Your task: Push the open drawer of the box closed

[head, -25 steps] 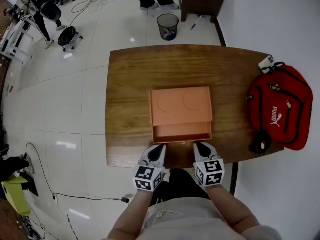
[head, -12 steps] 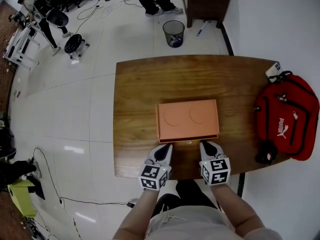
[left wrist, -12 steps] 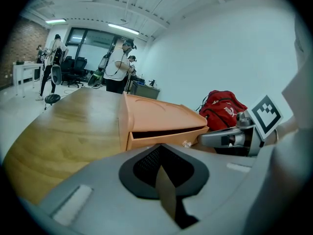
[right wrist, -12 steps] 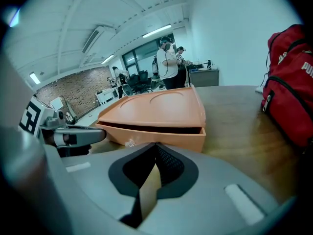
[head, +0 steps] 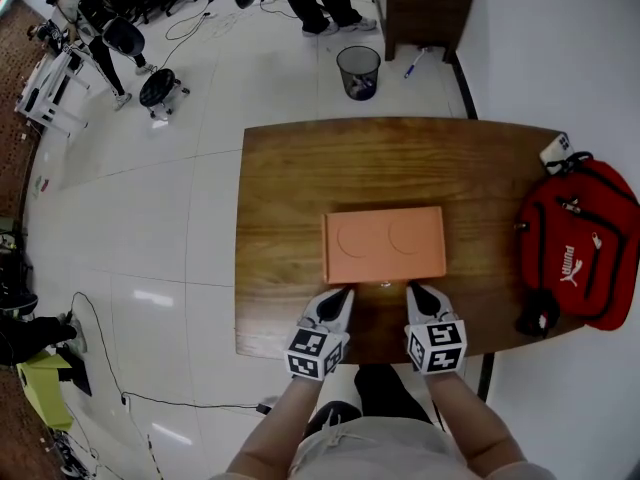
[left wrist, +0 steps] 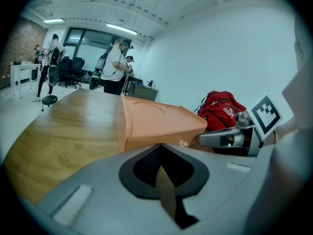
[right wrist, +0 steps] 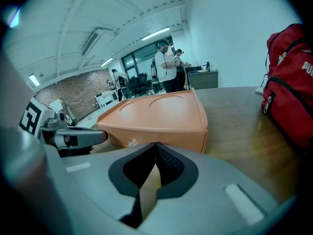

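Observation:
The orange box (head: 385,243) lies in the middle of the wooden table (head: 280,198). Its drawer front (left wrist: 161,140) sits flush with the box body, and a small knob (head: 385,285) shows on it. Both grippers rest at the near table edge, pointing at that front face. My left gripper (head: 343,294) is shut, its tip just short of the box's left front corner. My right gripper (head: 413,289) is shut too, close to the front's right part. Whether either tip touches the front is unclear. The box (right wrist: 156,114) fills the middle of the right gripper view.
A red backpack (head: 585,243) lies at the table's right end, with a black pouch (head: 537,314) at its near corner and a small white device (head: 553,149) behind it. Beyond the table stand a wire bin (head: 358,71), a dark cabinet (head: 425,8) and people.
The drawer, open a second ago, has slid in and now sits flush. Both grippers moved forward with it toward the box.

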Motion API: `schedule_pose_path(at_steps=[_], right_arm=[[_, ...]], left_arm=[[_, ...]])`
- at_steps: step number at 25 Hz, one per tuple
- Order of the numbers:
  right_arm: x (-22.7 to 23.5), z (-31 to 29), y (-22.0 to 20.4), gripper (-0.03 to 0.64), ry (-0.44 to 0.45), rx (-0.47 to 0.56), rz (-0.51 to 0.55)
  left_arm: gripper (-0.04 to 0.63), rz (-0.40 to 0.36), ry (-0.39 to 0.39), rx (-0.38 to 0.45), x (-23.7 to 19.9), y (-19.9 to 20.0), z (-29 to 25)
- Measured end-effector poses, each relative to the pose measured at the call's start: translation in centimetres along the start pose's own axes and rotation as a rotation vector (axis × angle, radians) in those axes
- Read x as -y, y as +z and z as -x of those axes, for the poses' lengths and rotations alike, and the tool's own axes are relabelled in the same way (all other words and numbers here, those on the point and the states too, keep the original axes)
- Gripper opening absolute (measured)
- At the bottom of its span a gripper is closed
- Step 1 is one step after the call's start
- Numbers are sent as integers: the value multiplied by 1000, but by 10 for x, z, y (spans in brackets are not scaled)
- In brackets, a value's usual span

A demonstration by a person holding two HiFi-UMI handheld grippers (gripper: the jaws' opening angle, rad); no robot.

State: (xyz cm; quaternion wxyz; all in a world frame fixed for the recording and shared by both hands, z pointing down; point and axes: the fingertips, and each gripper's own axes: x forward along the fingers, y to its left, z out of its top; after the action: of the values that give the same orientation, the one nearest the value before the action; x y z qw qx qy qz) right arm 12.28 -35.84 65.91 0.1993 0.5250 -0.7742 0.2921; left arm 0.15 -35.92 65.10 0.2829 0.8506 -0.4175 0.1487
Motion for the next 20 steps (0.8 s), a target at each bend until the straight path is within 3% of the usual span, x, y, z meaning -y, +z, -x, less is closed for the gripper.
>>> schedule_pose_path(at_steps=[4,11,14,20], right_arm=[[-20,20,19,6,63,67,24],[-69,91,88,8,99,325,209],[-85,126,95,6,98,380,220],[-116,188,62,8,78,396,247]], left_arm=[[5,-10,-25,124,19,43,27],[5,-167,-25,320,58,109,91],[5,-211,-15,385,76,114,129],[5,-184,-35,461,113,93,210]])
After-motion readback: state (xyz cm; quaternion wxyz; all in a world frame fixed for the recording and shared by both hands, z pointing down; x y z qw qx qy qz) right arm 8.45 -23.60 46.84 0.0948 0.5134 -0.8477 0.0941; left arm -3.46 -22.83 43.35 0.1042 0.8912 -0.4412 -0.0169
